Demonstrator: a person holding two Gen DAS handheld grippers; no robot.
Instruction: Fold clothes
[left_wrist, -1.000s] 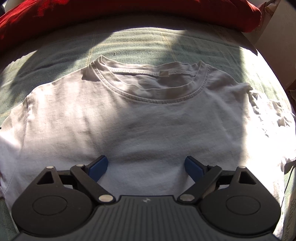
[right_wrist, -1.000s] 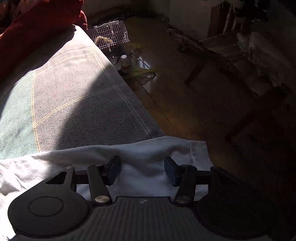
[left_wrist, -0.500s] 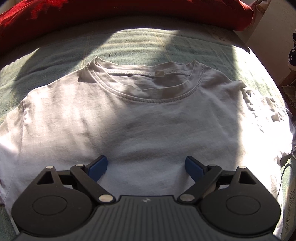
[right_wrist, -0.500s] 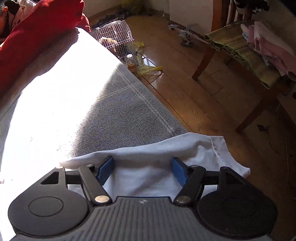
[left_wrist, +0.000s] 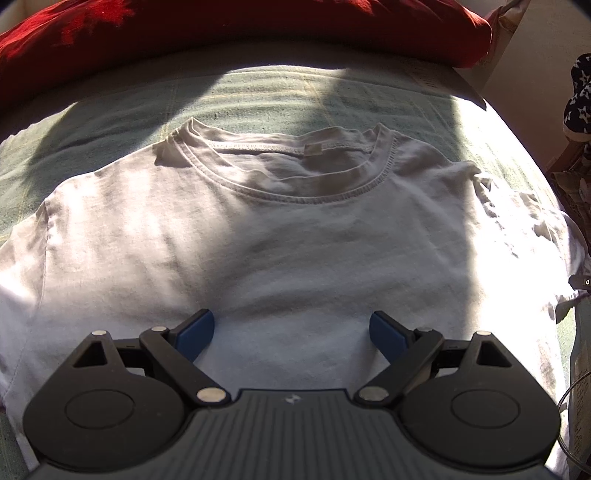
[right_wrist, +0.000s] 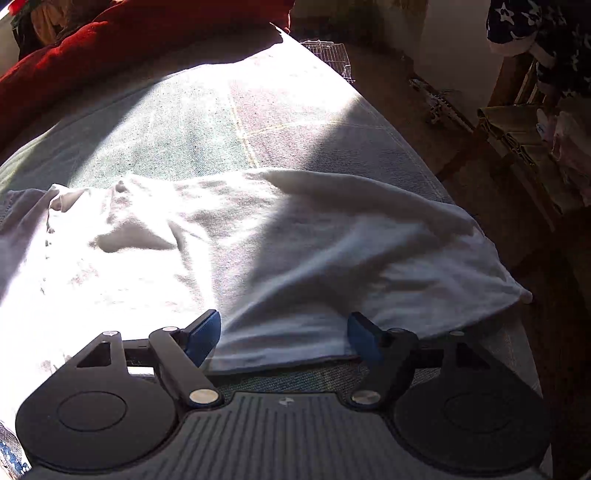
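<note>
A white T-shirt (left_wrist: 295, 236) lies spread face up on the green checked bed cover (left_wrist: 258, 96), collar toward the far side. My left gripper (left_wrist: 291, 328) hovers over the shirt's chest, open, nothing between its blue pads. In the right wrist view the shirt's sleeve (right_wrist: 388, 258) drapes toward the bed's right edge, wrinkled near the shoulder. My right gripper (right_wrist: 284, 332) is open above the sleeve's near hem, with cloth showing between the fingers but not pinched.
A red blanket (left_wrist: 221, 33) runs along the far side of the bed. To the right the bed drops to a wooden floor (right_wrist: 546, 280), with a wooden chair (right_wrist: 517, 140) holding folded cloth and a wire cage (right_wrist: 332, 55) beyond.
My right gripper has drawn back and swung left, so much more of the sleeve and bed shows now. My left gripper has pulled back slightly from the collar. Both stayed open.
</note>
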